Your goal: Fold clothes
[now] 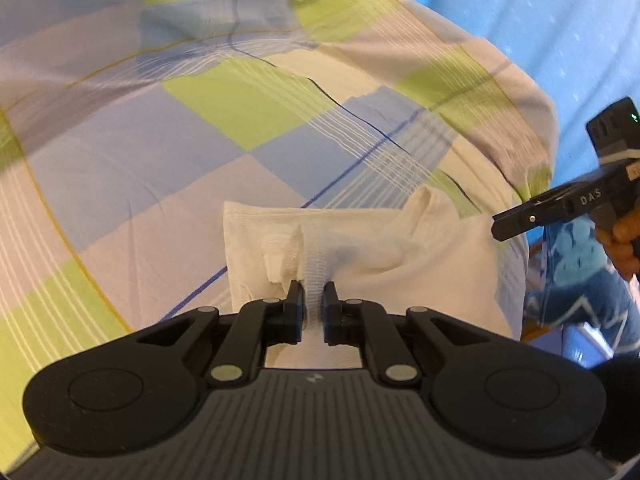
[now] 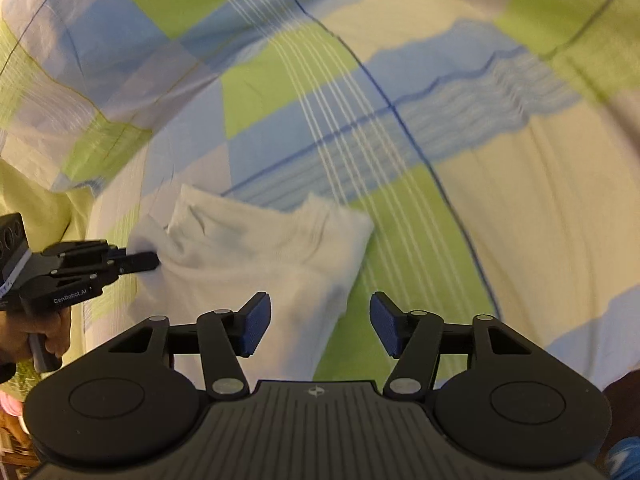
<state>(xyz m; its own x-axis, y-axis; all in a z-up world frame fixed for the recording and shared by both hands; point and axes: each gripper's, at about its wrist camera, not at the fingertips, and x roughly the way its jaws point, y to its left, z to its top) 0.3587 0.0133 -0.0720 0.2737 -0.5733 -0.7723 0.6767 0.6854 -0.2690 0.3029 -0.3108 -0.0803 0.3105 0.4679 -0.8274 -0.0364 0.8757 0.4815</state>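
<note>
A white garment [image 1: 360, 240] lies bunched on a checked bedsheet [image 1: 160, 152]. My left gripper [image 1: 313, 300] is shut on a pinched ridge of that white cloth at its near edge. In the right wrist view the same white garment [image 2: 256, 248] spreads out ahead, and my left gripper [image 2: 150, 261] shows at the left, clamped on the garment's left edge. My right gripper [image 2: 318, 320] hangs open just above the garment's near right corner, nothing between its blue pads [image 2: 256, 324]. In the left wrist view the right gripper [image 1: 516, 226] enters from the right, beside the garment.
The sheet [image 2: 440, 128] of green, blue and cream squares covers the bed and is wrinkled further back. A blue wall [image 1: 560, 20] lies beyond the bed's right edge. A hand [image 1: 620, 240] holds the right gripper's handle; blue patterned fabric [image 1: 576, 280] hangs beside the bed.
</note>
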